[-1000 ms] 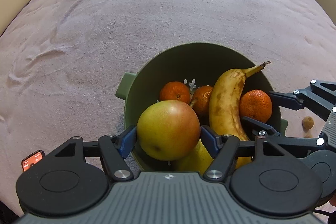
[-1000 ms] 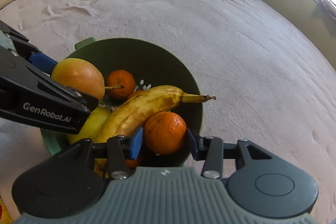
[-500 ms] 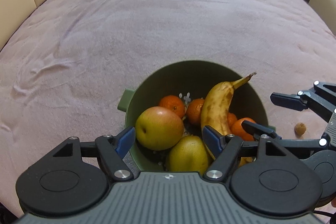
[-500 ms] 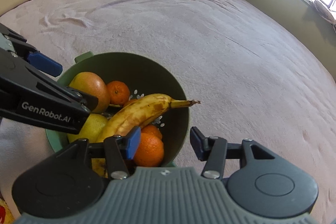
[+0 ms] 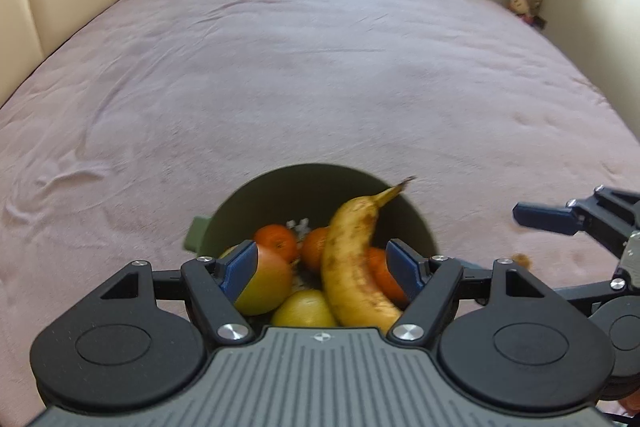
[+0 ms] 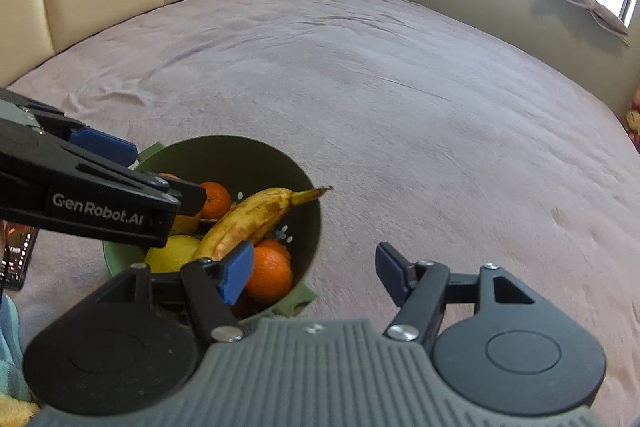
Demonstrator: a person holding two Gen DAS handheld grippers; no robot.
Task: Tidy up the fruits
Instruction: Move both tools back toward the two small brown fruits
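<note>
A green bowl (image 5: 320, 183) stands on the pink bedspread (image 5: 320, 67), with the fruit gathered inside it. From the left in the left wrist view: a red-yellow apple (image 5: 268, 283), a yellow pear (image 5: 304, 311) in front, tangerines (image 5: 276, 241) behind, then a spotted banana (image 5: 352, 263) leaning on the far rim. The left gripper (image 5: 322, 267) hangs above with jaws apart, clamping nothing. The right gripper (image 6: 312, 271), beside the bowl, is opening, nothing between its pads; a tangerine (image 6: 268, 273) lies just past its left pad.
</note>
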